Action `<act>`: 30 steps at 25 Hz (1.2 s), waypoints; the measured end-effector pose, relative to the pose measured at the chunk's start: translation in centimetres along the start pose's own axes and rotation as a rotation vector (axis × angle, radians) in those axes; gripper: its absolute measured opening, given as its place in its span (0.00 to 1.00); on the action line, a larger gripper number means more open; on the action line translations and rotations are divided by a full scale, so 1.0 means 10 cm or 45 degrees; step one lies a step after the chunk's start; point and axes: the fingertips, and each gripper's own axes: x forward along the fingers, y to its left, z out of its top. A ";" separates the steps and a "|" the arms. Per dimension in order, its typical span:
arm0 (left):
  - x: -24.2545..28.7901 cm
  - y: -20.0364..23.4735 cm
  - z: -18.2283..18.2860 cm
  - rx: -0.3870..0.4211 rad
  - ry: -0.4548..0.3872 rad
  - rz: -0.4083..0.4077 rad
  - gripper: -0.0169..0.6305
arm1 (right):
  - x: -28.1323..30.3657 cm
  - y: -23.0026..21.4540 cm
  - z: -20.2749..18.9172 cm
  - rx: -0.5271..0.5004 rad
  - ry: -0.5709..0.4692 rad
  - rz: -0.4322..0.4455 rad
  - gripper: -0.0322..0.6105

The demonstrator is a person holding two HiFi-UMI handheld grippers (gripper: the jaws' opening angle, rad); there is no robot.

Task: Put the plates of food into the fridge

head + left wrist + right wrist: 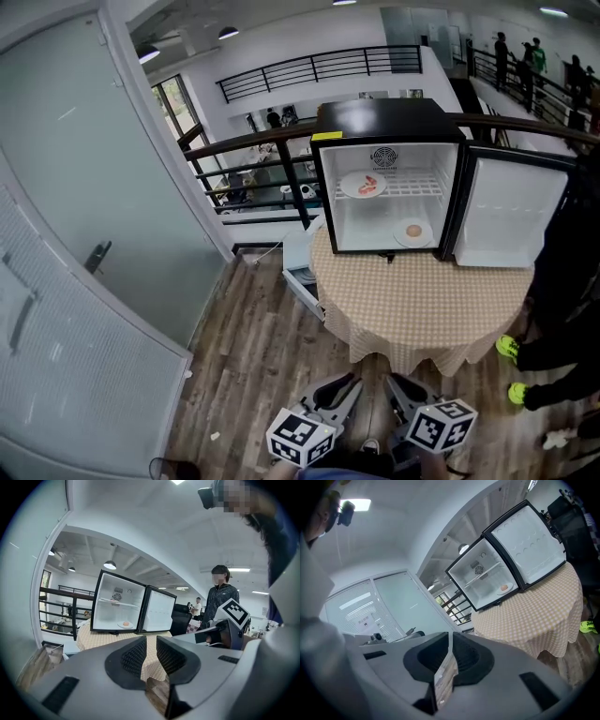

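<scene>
Far ahead of the narrow left tongs (151, 648) and shut right tongs (450, 645), the fridge door (511, 211) likely needs one gentle push.

Counter (422, 305): round, covered by a beige checked cloth that hangs down all around.
Floor (253, 366): grey-brown wooden planks, under and around the counter.
Glass wall (84, 187): frosted panels at the left, with a dark door handle (97, 256).
Railing (246, 142): dark bars under a brown top rail, behind the counter.
White cabinet (298, 264): low, on the floor, just beside the counter's far left edge.
Person (562, 281): in dark clothes, standing close to the counter's right side.
Shoes (507, 348): neon yellow, on the floor.
Far people (502, 56): several on the upper walkway, too small for details.
Ceiling lamp (228, 33): round, lit.
</scene>
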 end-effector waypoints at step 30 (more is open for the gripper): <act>-1.82 -0.26 -0.59 0.017 -0.035 -0.152 0.13 | -0.43 1.28 -1.44 -0.068 -0.003 -0.140 0.11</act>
